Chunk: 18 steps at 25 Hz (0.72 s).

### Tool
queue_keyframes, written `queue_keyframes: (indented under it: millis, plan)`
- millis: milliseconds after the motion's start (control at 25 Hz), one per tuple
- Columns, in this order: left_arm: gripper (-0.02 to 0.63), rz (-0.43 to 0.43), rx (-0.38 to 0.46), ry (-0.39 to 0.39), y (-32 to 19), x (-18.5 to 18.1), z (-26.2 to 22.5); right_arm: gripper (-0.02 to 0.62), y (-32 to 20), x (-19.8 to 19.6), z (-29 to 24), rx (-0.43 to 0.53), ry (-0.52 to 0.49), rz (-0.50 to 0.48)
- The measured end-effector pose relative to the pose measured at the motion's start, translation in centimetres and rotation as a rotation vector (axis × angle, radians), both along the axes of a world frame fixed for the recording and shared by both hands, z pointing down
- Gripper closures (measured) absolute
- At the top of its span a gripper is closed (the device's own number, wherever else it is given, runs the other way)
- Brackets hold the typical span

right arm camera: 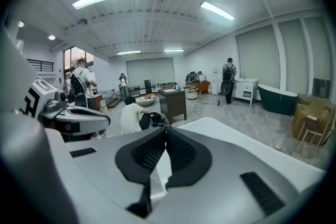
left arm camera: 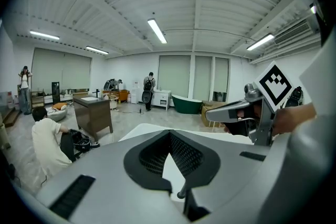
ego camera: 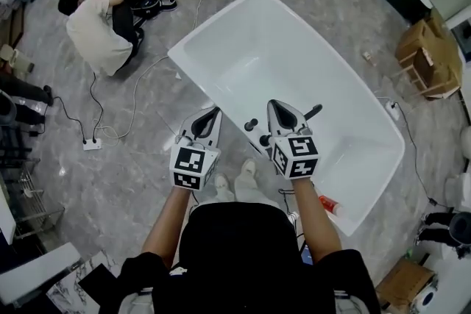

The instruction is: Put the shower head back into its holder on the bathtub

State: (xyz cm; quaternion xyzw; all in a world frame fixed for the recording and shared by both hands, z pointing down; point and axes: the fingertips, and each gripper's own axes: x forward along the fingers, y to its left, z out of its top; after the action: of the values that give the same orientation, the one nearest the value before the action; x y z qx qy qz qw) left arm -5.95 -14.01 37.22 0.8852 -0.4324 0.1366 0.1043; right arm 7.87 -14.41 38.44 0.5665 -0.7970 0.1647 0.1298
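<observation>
The white bathtub (ego camera: 221, 18) lies below both grippers, and I am standing at its near rim. Two black tap knobs (ego camera: 251, 125) sit on that rim. A black handle-like fitting (ego camera: 315, 112) sticks out beside them; I cannot tell whether it is the shower head. My left gripper (ego camera: 214, 111) hovers above the rim's left part, jaws closed together and empty. My right gripper (ego camera: 274, 104) hangs over the taps, also shut and empty. Each gripper shows in the other's view: the right gripper (left arm camera: 231, 113) and the left gripper (right arm camera: 79, 118).
A person (ego camera: 96, 29) crouches on the floor at the upper left beside dark gear. Cables and a power strip (ego camera: 92, 144) lie left of the tub. Wooden frames and boxes (ego camera: 427, 55) stand at the right. A red item (ego camera: 329, 204) lies near my feet.
</observation>
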Motion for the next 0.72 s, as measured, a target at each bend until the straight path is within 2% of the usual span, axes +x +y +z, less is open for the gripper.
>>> queue_keyframes:
  millis: [480, 720]
  plan:
    - [0.592, -0.004, 0.203, 0.051, -0.8, 0.5, -10.6, 0.572, -0.2, 0.4, -12.3, 0.247, -0.058, -0.02]
    - [0.592, 0.004, 0.265, 0.032, -0.6, 1.0, -13.4, 0.572, 0.0, 1.3, -15.7, 0.308, -0.066, -0.008]
